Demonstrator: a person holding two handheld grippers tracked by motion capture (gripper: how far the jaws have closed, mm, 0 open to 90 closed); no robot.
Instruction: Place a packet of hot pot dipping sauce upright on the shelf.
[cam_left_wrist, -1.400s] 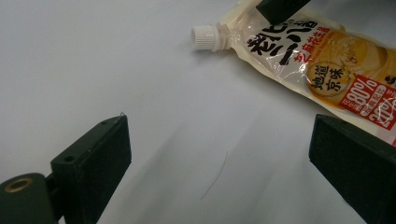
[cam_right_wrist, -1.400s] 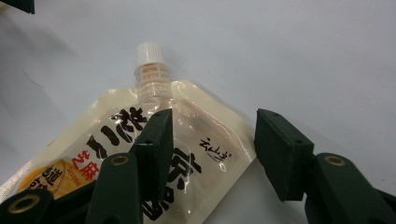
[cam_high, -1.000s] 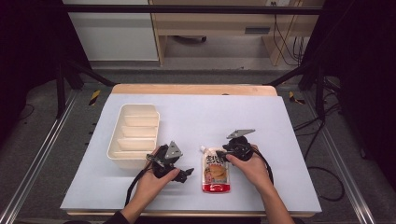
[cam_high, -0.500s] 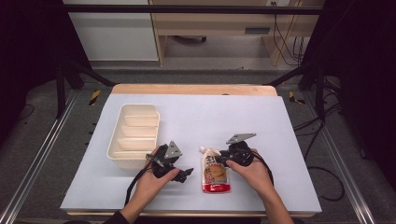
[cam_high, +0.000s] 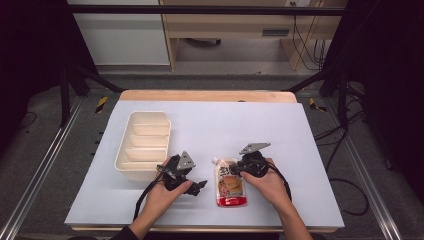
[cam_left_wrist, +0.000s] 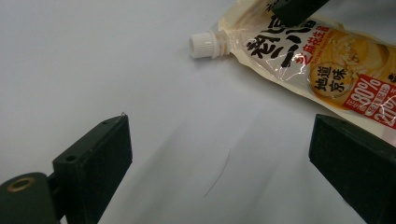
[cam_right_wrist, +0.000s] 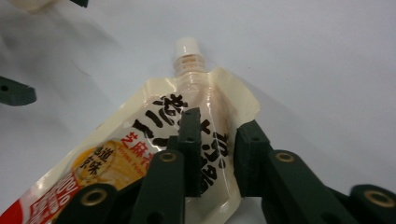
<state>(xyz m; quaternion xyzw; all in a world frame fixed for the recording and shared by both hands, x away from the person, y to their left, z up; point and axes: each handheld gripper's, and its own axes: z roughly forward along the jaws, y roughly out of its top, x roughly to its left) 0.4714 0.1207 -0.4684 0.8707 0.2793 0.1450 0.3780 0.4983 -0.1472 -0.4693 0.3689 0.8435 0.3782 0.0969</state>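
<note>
Right tongs (cam_right_wrist: 212, 154) are pinching the spouted sauce pouch (cam_right_wrist: 154, 154) near its top, lying flat on the surface (cam_high: 260, 120). Left tongs (cam_left_wrist: 219, 154) are hovering wide beside its white cap (cam_left_wrist: 202, 44).

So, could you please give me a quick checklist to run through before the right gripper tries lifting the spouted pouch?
1. Right gripper pinching the spouted pouch near its upper edge: ok, jaws close on a fold.
2. Grip firm enough to lift: cannot tell.
3. White screw cap on the spout: ok.
4. Left gripper clear of the pouch: ok, jaws wide apart over bare table.
5. Divided tray free to receive: ok, compartments look empty.
6. Pouch lying flat, not snagged: ok.
</note>
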